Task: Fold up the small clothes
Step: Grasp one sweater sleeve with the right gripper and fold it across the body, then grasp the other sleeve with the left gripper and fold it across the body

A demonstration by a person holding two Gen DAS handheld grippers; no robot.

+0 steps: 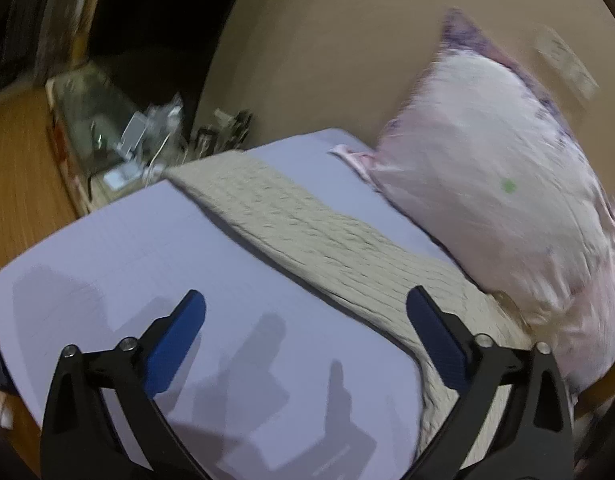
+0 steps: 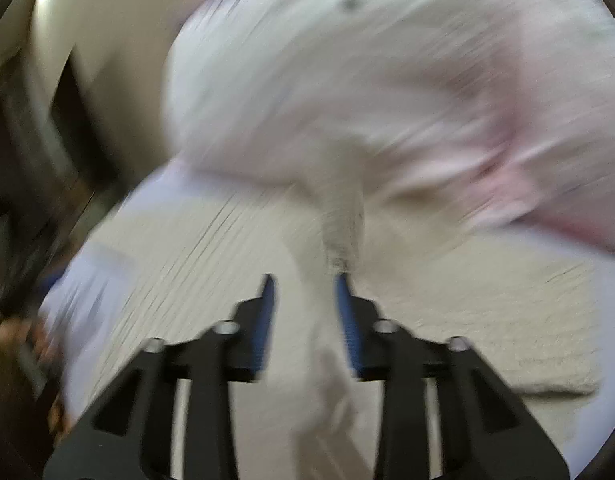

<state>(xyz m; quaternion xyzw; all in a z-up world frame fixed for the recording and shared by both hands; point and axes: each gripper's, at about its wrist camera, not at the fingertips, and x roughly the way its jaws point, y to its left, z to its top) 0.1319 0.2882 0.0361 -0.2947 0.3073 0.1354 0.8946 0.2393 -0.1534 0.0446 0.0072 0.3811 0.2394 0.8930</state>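
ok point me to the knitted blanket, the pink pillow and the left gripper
knitted blanket (image 1: 307, 224): left wrist view, middle of its ribbed cream surface
pink pillow (image 1: 487, 152): left wrist view, centre of its pale face
left gripper (image 1: 305, 306): left wrist view, midway between its blue-padded fingertips

- Left wrist view: moderately lit indoors; hard claw shadows on the lavender sheet (image 1: 139, 256); pillow (image 1: 499, 184) smeared; corners black — fisheye bending.
- Right wrist view: heavy motion blur throughout — detail unreadable.

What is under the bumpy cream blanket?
The knitted blanket lies on a pale lilac sheet, which shows on both sides. The pink pillow rests on its far edge. What lies beneath the sheet is covered.
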